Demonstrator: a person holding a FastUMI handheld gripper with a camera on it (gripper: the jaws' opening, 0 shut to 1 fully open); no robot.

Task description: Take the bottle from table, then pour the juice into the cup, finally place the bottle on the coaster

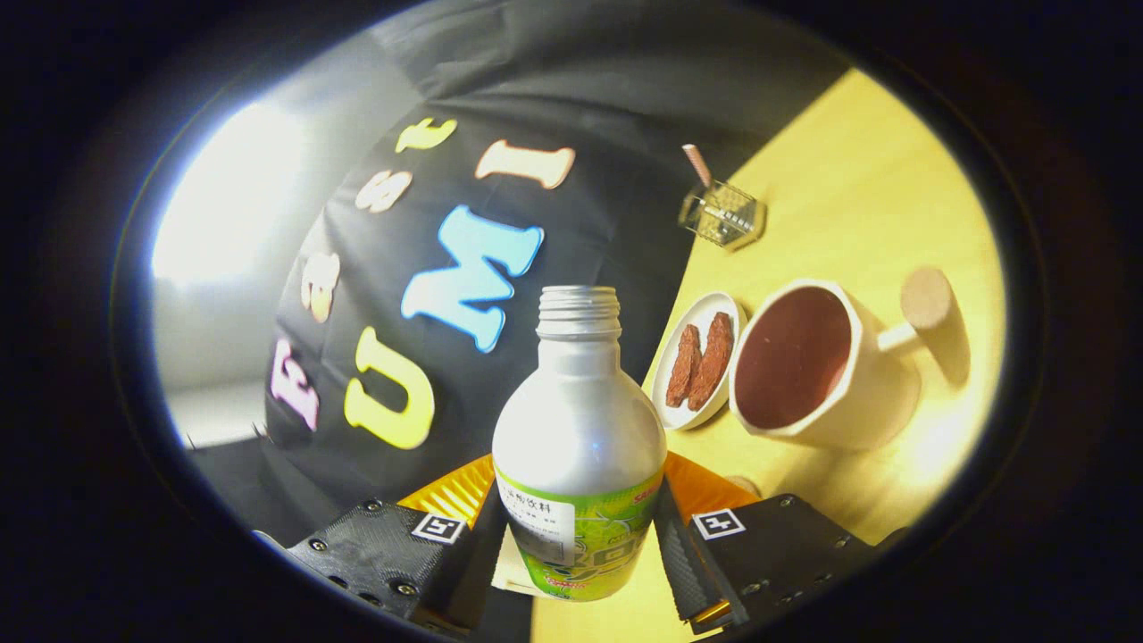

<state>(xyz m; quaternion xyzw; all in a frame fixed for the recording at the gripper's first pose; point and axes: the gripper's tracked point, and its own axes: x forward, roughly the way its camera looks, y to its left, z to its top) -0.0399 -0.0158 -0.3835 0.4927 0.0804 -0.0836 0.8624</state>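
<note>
A yellow wooden table (857, 205) runs up to the booth's black cloth wall, the whole scene tilted. The gripper (579, 545) holds the bottle (579, 446) between its two fingers, both pressing on its labelled lower body; the bottle's base is cut off below. Its threaded neck is uncapped. Near the bottle stands the cup (817, 362), dark inside, with a knob-ended handle. Between bottle and cup lies a small dish (671, 375) with two brown pieces. Beyond the cup, a clear glass (721, 214) holds a straw.
</note>
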